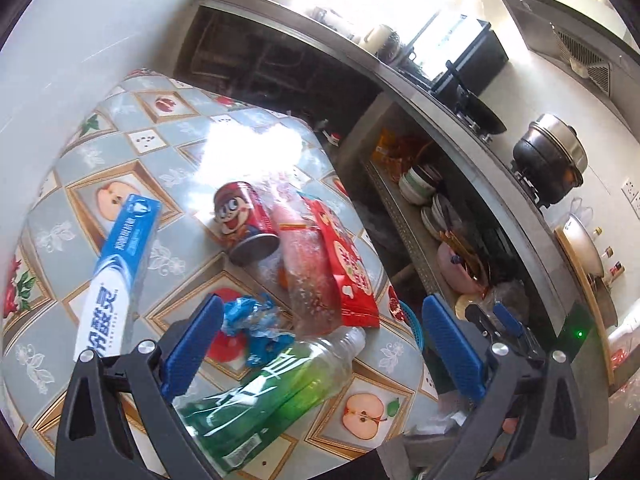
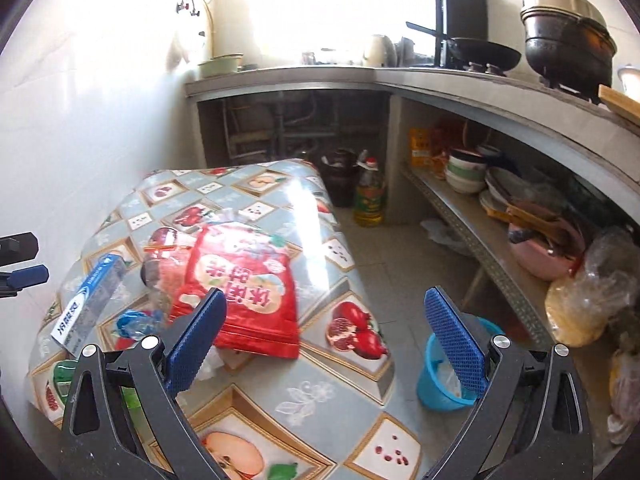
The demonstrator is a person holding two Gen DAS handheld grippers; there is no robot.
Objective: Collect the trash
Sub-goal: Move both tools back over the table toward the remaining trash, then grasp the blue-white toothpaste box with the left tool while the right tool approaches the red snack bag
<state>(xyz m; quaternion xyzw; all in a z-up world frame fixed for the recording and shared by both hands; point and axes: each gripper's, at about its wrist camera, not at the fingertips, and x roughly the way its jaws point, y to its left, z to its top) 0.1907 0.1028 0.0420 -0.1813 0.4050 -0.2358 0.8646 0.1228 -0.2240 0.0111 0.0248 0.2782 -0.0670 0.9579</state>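
Note:
Trash lies on a table with a fruit-print cloth (image 1: 120, 152). In the left wrist view I see a red cartoon can (image 1: 246, 220) on its side, a red snack bag (image 1: 348, 264), a clear plastic wrapper (image 1: 308, 280), a crumpled blue wrapper (image 1: 256, 322), a green plastic bottle (image 1: 276, 392) and a blue toothpaste box (image 1: 116, 280). My left gripper (image 1: 320, 352) is open above the bottle and blue wrapper. My right gripper (image 2: 326, 344) is open, over the table's right edge, with the snack bag (image 2: 240, 292) by its left finger. A blue trash basket (image 2: 440, 376) stands on the floor below it.
A grey kitchen counter (image 2: 440, 80) runs behind and to the right, with a wok (image 2: 484, 54) and a large pot (image 2: 568, 36). Its lower shelf (image 2: 476, 236) holds bowls and plates. An oil bottle (image 2: 370, 196) stands on the floor. A white wall is to the left.

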